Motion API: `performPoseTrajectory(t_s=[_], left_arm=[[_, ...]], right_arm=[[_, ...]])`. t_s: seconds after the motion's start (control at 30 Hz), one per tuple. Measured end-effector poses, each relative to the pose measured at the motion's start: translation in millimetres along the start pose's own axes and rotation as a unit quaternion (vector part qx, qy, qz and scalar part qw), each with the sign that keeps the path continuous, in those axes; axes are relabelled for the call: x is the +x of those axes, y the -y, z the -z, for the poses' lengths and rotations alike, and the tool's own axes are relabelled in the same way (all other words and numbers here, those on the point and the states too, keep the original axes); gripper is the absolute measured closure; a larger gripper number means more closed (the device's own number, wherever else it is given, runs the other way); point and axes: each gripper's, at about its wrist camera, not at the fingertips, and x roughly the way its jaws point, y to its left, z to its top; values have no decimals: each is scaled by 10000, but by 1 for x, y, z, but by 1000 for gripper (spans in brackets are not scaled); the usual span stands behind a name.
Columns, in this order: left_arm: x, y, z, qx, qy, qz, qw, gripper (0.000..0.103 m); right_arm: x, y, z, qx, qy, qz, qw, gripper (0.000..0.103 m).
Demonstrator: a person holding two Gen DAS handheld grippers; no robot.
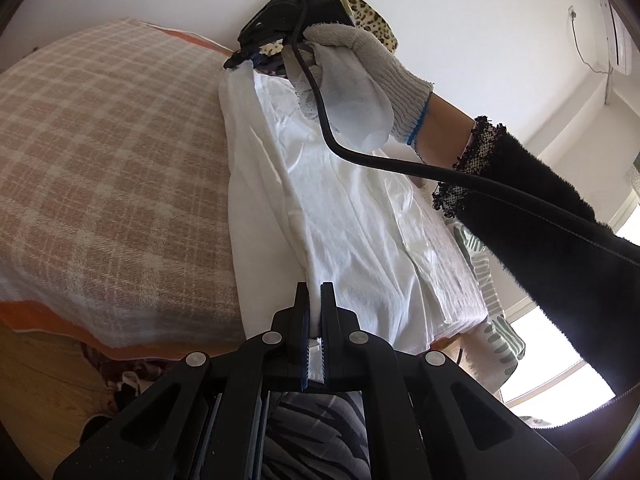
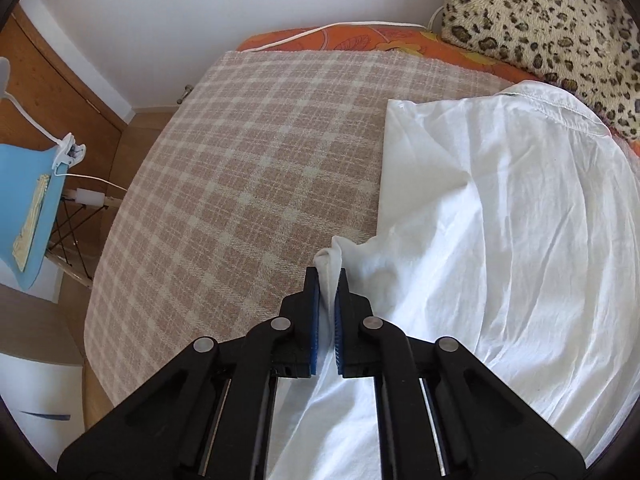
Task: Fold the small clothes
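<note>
A white garment (image 1: 352, 216) lies stretched lengthways over a checked blanket (image 1: 108, 152) on a bed. My left gripper (image 1: 315, 292) is shut on the garment's near edge, and white cloth shows between its pads. At the far end, a gloved hand (image 1: 360, 64) holds my right gripper (image 1: 240, 58), which pinches the garment's other edge. In the right wrist view the right gripper (image 2: 329, 276) is shut on a bunched fold of the white garment (image 2: 500, 220), which spreads to the right over the checked blanket (image 2: 248, 168).
A leopard-print cushion (image 2: 552, 24) lies at the head of the bed by the white wall. A blue chair (image 2: 28, 200) with a clipped white lamp stands left of the bed. A black cable (image 1: 400, 160) runs along a dark sleeve (image 1: 560, 248). Wooden floor (image 1: 36, 380) shows beside the bed.
</note>
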Motion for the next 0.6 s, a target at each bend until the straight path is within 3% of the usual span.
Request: performPoseTrajectory(t_s=[0.2,0.6], left_arm=[[15,25,-4,414,-220,-30,9989,101],[41,65,7,1142,-818,-86,9900,101]], right_arm=[[-42,57,15,513,470,-604,9957,97],[-71,149,60,1326,882,-875,9834,97]])
